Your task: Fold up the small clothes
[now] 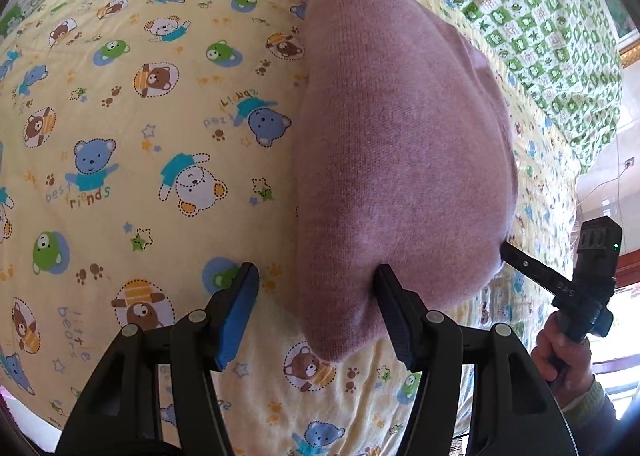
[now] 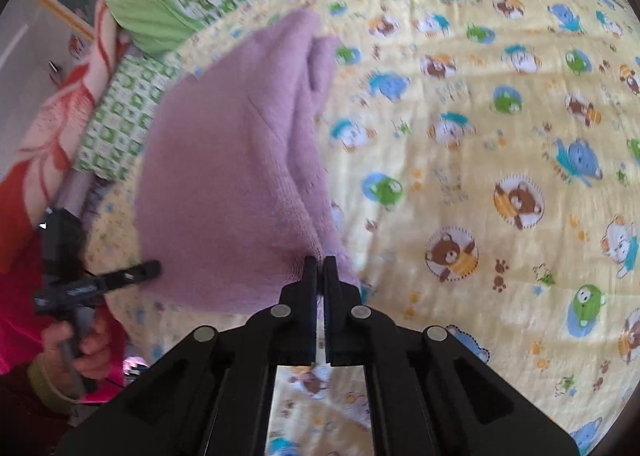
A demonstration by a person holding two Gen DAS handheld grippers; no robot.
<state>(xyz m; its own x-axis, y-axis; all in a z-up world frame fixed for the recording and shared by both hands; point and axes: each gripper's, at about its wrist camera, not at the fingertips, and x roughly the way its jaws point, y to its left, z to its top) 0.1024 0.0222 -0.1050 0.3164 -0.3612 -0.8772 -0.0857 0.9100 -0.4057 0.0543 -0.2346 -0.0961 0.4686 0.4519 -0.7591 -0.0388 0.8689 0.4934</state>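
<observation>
right claw [image 2: 319, 262] pinches pink garment [image 2: 224, 160] | grip point hidden

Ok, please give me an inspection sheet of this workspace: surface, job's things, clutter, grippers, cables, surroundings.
Surface: yellow bear-print quilt, lightly wrinkled.
Job's things: one pink knit garment, bunched in folds, lying on the quilt.
Clutter: nothing seen on the quilt near the garment.
Grippers: left gripper open, one finger at the garment's edge; right gripper shut on the garment's near edge.
Cables: a thin wire hangs by the wall, away from the work.
Surroundings: green checked blanket beyond the quilt; red patterned fabric at the side.
</observation>
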